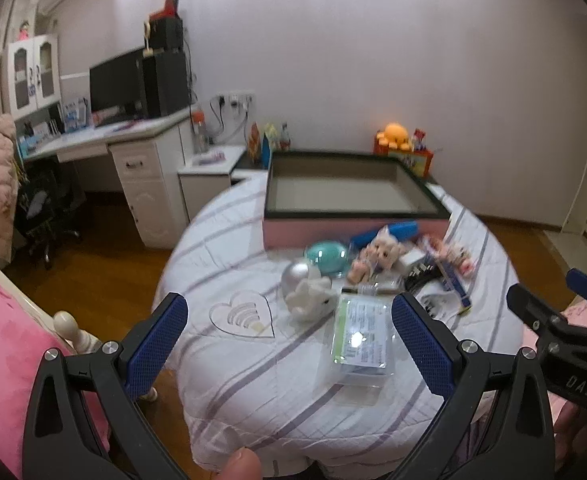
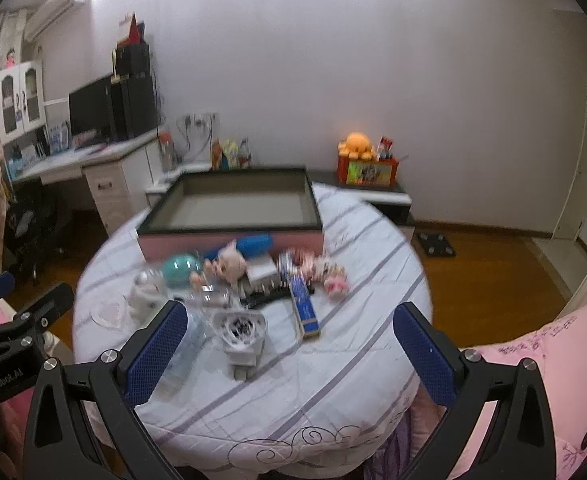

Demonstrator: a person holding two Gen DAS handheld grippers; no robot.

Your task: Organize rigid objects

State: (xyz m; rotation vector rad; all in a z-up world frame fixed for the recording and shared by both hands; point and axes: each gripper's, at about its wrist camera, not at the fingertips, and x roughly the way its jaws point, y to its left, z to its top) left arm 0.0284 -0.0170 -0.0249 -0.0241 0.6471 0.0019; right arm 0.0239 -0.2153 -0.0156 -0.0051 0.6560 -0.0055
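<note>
Both tongs hang apart, gripping nothing: left gripper [image 1: 289, 336], right gripper [image 2: 289, 340]. Toys [image 1: 377, 258] and a blue box [image 2: 304, 307] lie mid-table, with the tray [image 1: 345, 216] at the far side.

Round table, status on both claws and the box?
Left claw open, empty; right claw open, empty. Pink dark-rimmed box empty at table's far side. Toys and packets heaped before it, untouched.

White cloth [image 1: 229, 248] with lilac stripes; pink box [image 1: 357, 230], dark rim; teal ball [image 1: 327, 254]; blue tube [image 2: 305, 308]; blue dimpled pads [image 1: 159, 344]; orange octopus toy [image 1: 397, 134].
</note>
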